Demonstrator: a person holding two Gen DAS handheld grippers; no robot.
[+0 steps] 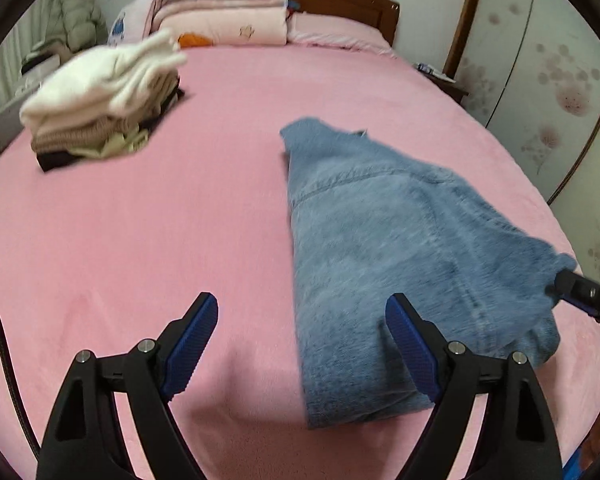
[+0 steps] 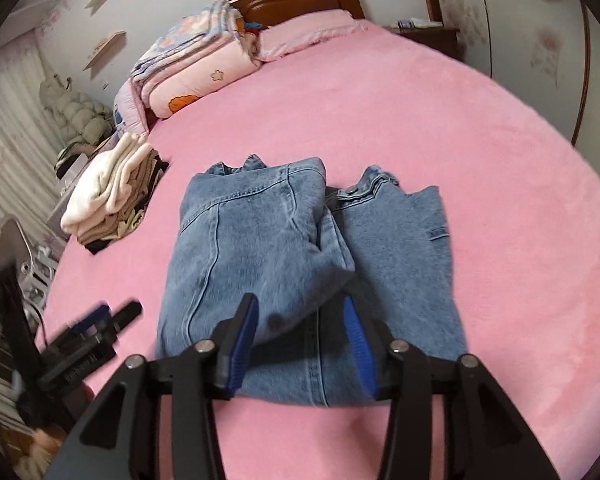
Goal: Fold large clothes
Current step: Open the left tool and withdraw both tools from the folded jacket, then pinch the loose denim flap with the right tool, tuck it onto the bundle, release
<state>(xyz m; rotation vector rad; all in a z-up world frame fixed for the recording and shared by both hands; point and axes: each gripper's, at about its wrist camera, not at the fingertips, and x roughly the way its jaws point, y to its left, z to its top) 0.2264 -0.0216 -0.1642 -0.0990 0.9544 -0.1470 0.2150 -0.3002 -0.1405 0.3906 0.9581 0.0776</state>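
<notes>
A half-folded denim jacket [image 2: 300, 256] lay on the pink bed [image 2: 480, 168], left gripper [image 1: 302, 316] wide open beside it, right gripper [image 2: 300, 312] half open, empty, above it; the next fold wanted edges squared

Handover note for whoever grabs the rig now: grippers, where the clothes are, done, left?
Left gripper: open, nothing between its pads, over bare pink bed just left of the denim jacket.
Right gripper: part open above the jacket's near edge; pads do not look pressed on the cloth.
Jacket: lies on the bed, one side folded in over the middle, the other panel with the snap button still flat to the right.
Stack of folded clothes: far left on the bed, apart from the jacket.
Done: first fold.
Left: likely fold the remaining panel in, fold in half, move it to the stack.
</notes>
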